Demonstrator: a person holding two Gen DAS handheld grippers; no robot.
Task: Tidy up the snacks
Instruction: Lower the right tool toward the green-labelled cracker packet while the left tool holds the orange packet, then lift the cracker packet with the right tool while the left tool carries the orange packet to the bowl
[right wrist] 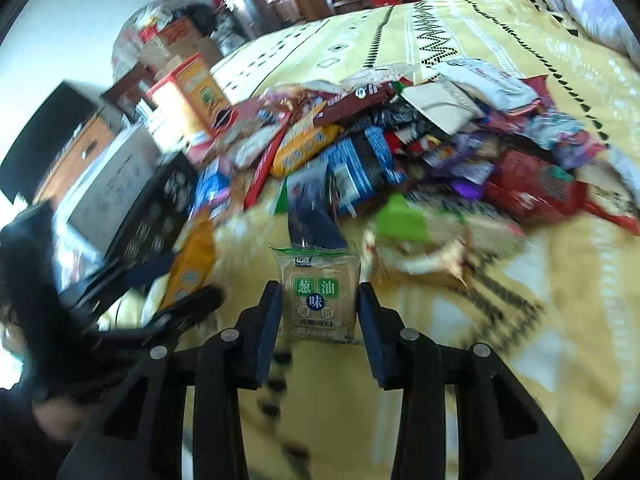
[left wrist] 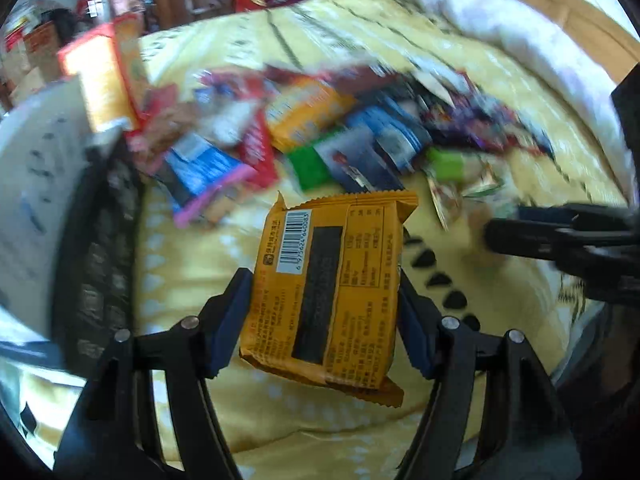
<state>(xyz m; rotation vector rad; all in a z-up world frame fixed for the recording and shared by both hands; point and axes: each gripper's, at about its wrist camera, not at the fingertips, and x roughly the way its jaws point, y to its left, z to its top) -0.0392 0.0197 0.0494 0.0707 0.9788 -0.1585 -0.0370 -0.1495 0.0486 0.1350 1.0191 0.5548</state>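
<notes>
My left gripper (left wrist: 324, 292) is shut on an orange snack packet (left wrist: 332, 280), held back side up with its barcode showing, above the yellow bedspread. My right gripper (right wrist: 318, 304) is shut on a small clear cracker packet with a green label (right wrist: 318, 292). A pile of mixed snack packets (left wrist: 320, 132) lies on the bed beyond both grippers; it also shows in the right wrist view (right wrist: 400, 152). The right gripper shows at the right edge of the left wrist view (left wrist: 560, 236). The left gripper with its orange packet (right wrist: 188, 268) shows at the left of the right wrist view.
A black lattice basket (left wrist: 100, 248) stands at the left on the bed, also in the right wrist view (right wrist: 152, 216). An orange-and-red carton (right wrist: 188, 96) stands behind it. A white pillow (left wrist: 500, 28) lies at the far right. Furniture and boxes crowd the room beyond the yellow bedspread (right wrist: 520, 360).
</notes>
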